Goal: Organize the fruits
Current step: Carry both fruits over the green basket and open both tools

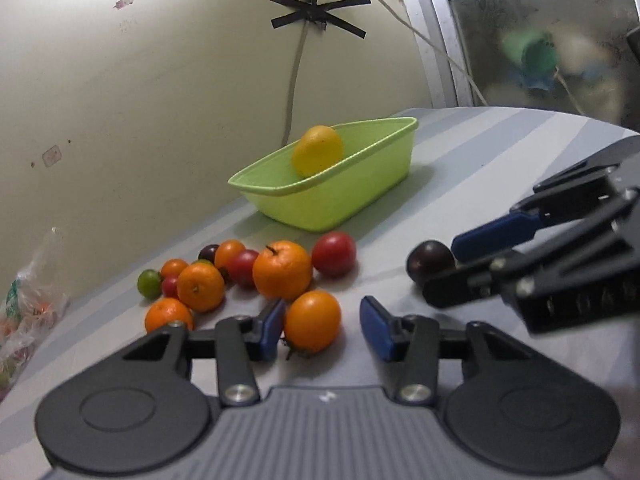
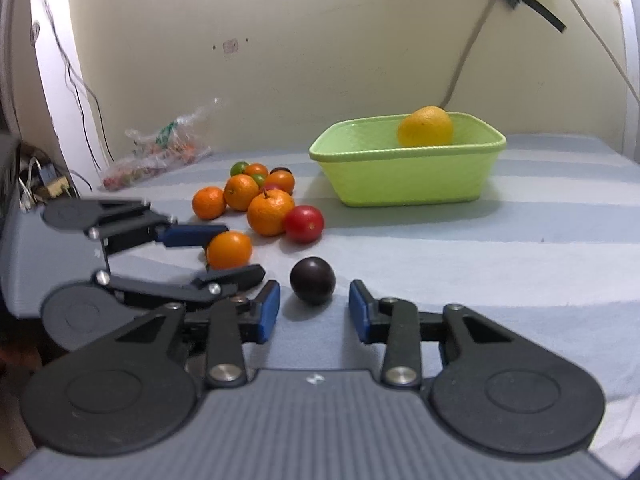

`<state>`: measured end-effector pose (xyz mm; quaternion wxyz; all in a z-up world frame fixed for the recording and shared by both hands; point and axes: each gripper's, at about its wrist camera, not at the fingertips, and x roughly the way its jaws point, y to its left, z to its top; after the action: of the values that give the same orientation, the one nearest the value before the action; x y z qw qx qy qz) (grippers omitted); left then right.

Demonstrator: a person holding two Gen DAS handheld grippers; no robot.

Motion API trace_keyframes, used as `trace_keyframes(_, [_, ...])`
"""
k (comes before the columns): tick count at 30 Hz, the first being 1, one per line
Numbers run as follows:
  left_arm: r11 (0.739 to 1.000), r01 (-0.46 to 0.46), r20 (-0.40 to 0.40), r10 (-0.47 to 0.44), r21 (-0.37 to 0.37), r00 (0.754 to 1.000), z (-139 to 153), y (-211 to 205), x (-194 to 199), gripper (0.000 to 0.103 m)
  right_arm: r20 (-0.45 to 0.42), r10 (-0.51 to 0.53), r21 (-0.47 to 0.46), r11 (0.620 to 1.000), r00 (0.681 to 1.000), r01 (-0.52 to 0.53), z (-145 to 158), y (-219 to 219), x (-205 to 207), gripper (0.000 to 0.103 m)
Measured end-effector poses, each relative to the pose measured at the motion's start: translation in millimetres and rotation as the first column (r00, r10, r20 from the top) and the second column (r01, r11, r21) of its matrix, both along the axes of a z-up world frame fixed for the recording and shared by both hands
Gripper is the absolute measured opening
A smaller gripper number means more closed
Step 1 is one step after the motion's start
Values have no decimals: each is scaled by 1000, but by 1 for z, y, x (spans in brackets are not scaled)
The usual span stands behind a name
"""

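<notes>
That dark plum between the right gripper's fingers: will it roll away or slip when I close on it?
The dark plum looks round and glossy, so it may roll on the striped cloth if one finger touches first. Its smooth skin could slip. The right gripper has gaps on both sides, so closing evenly seems safest.

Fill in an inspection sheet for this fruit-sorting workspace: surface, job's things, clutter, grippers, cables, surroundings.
Surface: striped cloth, flat, covering the table.
Job's things: green tub holding one yellow fruit; fruit pile of orange, red and green pieces loose on the cloth; single orange and dark plum lying apart from it.
Clutter: plastic bag, crumpled, by the wall.
Grippers: left gripper open, jaws around the single orange, gap on one side; right gripper open, jaws either side of the dark plum, not touching.
Cables: cord fixed to the wall with black tape; thin wires at the far left.
Surroundings: cream wall; window frame.
</notes>
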<state>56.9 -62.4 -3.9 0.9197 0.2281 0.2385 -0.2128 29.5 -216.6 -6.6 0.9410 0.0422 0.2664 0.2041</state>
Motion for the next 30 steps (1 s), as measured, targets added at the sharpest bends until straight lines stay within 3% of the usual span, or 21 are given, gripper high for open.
trace_keyframes(1, [1000, -12, 4, 12, 2, 1000, 0, -1, 2, 33, 4, 5, -20, 1000, 1000, -5, 0, 3, 1, 40])
trace_keyframes(3, [999, -34, 6, 34, -2, 999, 0, -1, 3, 31, 4, 24, -50, 998, 1000, -24, 0, 8, 3, 27])
trace_keyframes(10, [997, -3, 45, 7, -79, 999, 17, 1, -15, 31, 76, 25, -40, 999, 997, -22, 9, -3, 1, 27])
trace_keyframes(16, [985, 8, 70, 4, -172, 998, 55, -8, 22, 31, 185, -11, -48, 999, 983, 21, 30, -16, 19, 27])
trace_keyframes(21, [953, -18, -56, 1, -301, 998, 72, -21, 87, 31, 247, -92, -51, 993, 965, 108, 44, -28, 56, 27])
trace_keyframes(25, [936, -56, -155, 2, -347, 988, 65, -33, 122, 31, 245, -138, -89, 982, 960, 164, 40, -35, 84, 27])
trace_keyframes(30, [928, -97, -239, 9, -359, 971, 47, -45, 145, 31, 195, -191, -71, 975, 962, 208, 24, -47, 97, 29])
